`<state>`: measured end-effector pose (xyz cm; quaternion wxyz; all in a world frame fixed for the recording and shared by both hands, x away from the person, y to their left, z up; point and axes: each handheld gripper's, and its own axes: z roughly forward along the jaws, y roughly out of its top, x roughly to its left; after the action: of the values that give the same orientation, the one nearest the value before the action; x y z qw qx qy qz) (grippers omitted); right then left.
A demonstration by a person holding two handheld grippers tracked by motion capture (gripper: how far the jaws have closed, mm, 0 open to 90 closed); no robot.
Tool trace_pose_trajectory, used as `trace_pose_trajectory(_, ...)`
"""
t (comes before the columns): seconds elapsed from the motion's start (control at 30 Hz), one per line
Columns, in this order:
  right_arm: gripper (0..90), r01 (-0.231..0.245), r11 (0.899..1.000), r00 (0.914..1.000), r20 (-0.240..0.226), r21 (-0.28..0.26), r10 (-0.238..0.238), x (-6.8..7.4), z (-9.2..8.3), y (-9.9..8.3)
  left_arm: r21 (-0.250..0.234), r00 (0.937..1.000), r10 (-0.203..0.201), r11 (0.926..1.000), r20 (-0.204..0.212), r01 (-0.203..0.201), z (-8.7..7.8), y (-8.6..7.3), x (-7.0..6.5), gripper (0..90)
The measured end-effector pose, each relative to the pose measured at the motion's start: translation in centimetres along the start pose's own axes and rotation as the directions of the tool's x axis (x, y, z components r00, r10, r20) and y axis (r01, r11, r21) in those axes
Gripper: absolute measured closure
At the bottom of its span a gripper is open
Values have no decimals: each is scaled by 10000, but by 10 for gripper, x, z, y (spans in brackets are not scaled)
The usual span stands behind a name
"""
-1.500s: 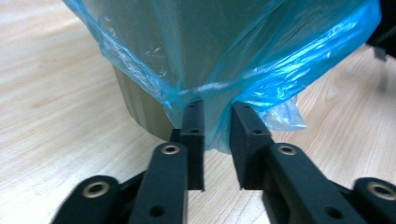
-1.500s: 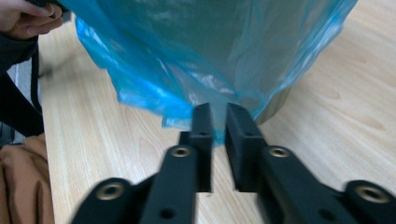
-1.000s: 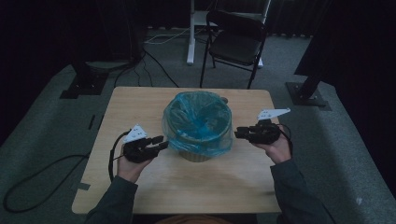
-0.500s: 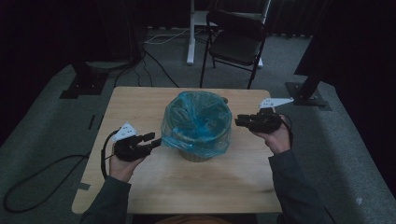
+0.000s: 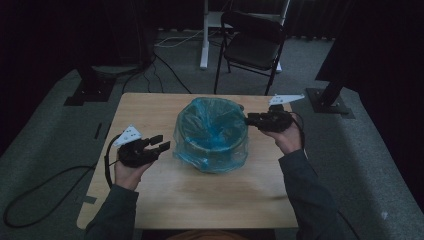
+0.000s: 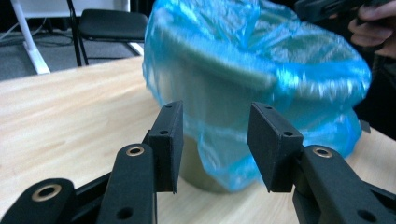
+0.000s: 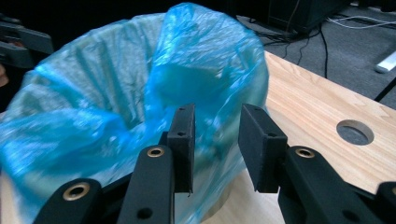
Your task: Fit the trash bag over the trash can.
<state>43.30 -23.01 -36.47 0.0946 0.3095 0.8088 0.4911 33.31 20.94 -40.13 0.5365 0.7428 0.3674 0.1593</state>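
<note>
Left gripper (image 5: 161,143), lower left of high view: jaws apart, empty, just beside the bin (image 5: 212,137), not touching. Right gripper (image 5: 250,119), right of centre: jaws apart, empty, at the rim; contact with the bag (image 5: 210,120) unclear. Bin stands mid-worktop (image 5: 150,107), lined with the thin blue bag, its edge folded down over the rim. Judgement: film is soft, slippery, tears easily; pinch the loose fold hanging below the rim. Bin likely light and may slide.
</note>
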Motion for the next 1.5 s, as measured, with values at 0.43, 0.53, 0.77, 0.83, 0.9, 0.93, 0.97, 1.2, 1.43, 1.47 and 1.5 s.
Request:
trace_pose_trajectory(0.43, 900, -672, 9977, 9956, 659, 44, 668, -20, 16, 9, -76, 9997, 148, 9999, 218, -146, 30, 35, -1, 565)
trace_pose_trajectory(0.53, 900, -922, 9956, 9924, 828, 157, 906, -26, 17, 7, -65, 9995, 189, 9998, 237, -188, 35, 38, -1, 565)
trace_pose_trajectory(0.77, 900, -1190, 9848, 9909, 780, 1269, 1096, -30, 29, -3, 93, 9997, 210, 9997, 132, -211, 45, 41, 1, 567)
trace_pose_trajectory(0.83, 900, -1147, 9835, 9913, 797, 1398, 1043, -30, 30, -5, 95, 9997, 214, 9997, 119, -215, 46, 41, 1, 568)
trace_pose_trajectory(0.9, 899, -1112, 9817, 9924, 689, 1545, 1016, -30, 30, -8, 112, 9997, 228, 9997, 81, -229, 48, 43, 2, 569)
trace_pose_trajectory(0.93, 898, -1135, 9815, 9920, 723, 1542, 1033, -30, 29, -8, 118, 9996, 283, 9995, 63, -283, 48, 45, 2, 569)
trace_pose_trajectory(0.97, 886, -1110, 9829, 9921, 740, 1470, 1010, -30, 27, -8, 88, 9996, 291, 9995, 71, -292, 49, 47, 3, 570)
trace_pose_trajectory(1.2, 764, -962, 9904, 9928, 814, 992, 883, -27, 15, -10, 61, 9965, 795, 9968, 266, -797, 59, 64, 2, 573)
trace_pose_trajectory(1.43, 694, -949, 9927, 9933, 725, 739, 895, -24, 8, -15, 334, 9871, 1410, 9890, 756, -1438, 72, 82, -8, 577)
trace_pose_trajectory(1.47, 689, -970, 9927, 9933, 696, 716, 920, -24, 7, -16, 357, 9845, 1484, 9877, 939, -1523, 76, 86, -10, 577)
trace_pose_trajectory(1.5, 685, -967, 9930, 9937, 634, 672, 925, -23, 6, -18, 397, 9826, 1564, 9861, 1005, -1611, 79, 89, -13, 577)
